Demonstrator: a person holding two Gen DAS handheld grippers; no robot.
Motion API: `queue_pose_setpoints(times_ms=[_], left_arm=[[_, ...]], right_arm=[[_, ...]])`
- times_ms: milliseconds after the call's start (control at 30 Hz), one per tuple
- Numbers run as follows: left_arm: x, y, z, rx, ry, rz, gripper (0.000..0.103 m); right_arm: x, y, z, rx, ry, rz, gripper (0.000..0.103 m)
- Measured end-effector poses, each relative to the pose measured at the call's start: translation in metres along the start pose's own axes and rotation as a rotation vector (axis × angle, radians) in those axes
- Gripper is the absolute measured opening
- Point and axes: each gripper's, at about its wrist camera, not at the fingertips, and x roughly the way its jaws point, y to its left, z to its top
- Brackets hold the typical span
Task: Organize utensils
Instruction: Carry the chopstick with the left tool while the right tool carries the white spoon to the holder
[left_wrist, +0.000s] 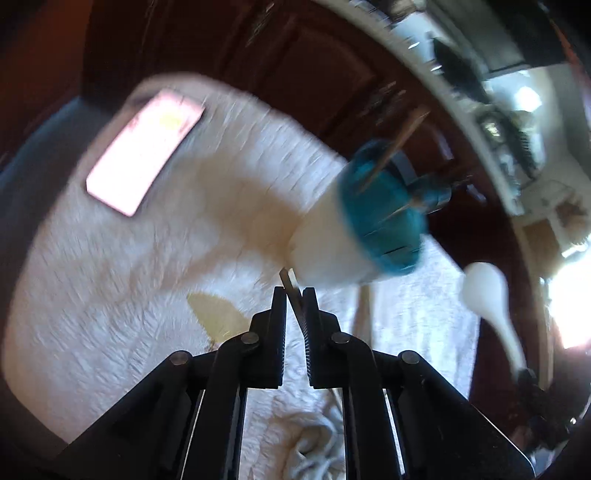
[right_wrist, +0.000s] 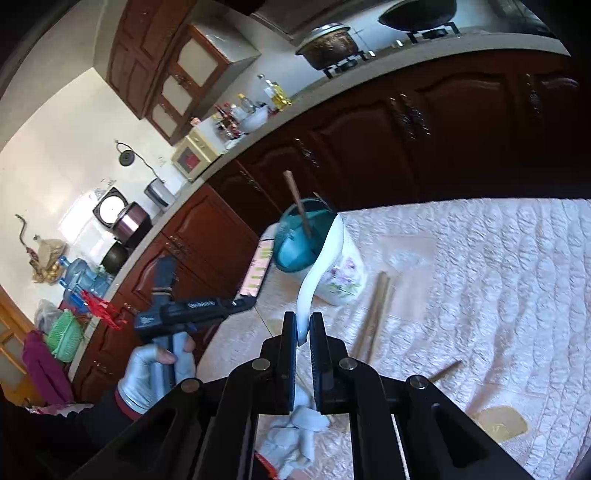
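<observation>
A white floral cup (right_wrist: 345, 275) with a teal insert (right_wrist: 301, 242) stands on the quilted table cover, a wooden chopstick (right_wrist: 295, 199) sticking out of it. My right gripper (right_wrist: 303, 328) is shut on the handle of a white ceramic spoon (right_wrist: 325, 251), whose bowl reaches the cup's rim. In the blurred left wrist view, my left gripper (left_wrist: 293, 291) is shut just below the cup (left_wrist: 332, 247), pinching a thin grey strip (left_wrist: 288, 280) that I cannot identify. The spoon (left_wrist: 487, 295) hangs to the right. A gloved hand (right_wrist: 155, 365) holds the left gripper (right_wrist: 243, 303).
A phone (left_wrist: 144, 151) lies on the cover beyond the cup. Two wooden chopsticks (right_wrist: 373, 314) lie right of the cup, another (right_wrist: 443, 369) nearer. A crumpled grey cloth (right_wrist: 295, 432) sits under the right gripper. Dark wooden cabinets (right_wrist: 369, 147) and a cluttered counter stand behind the table.
</observation>
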Motion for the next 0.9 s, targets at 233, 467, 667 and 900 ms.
queue_pose_setpoints(times_ms=[233,467,667,900], left_arm=[[-0.073,-0.037,0.027,0.137,-0.124,-0.041,0.004],[-0.107,-0.062,0.051,0.217,-0.186,-0.054,0.004],[-0.135,-0.083,0.071,0.292,-0.224,-0.041,0.004],[-0.141,-0.105,0.092,0.353,-0.267,0.011,0.004]], right_arm=[[0.016,0.021,0.021,-0.030,0.018,0.050,0.006],[0.050,0.026,0.046,-0.043,0.062,0.048,0.006],[0.074,0.024,0.066,-0.062,0.110,0.018,0.006],[0.101,0.013,0.079,-0.041,0.153,-0.008,0.006]])
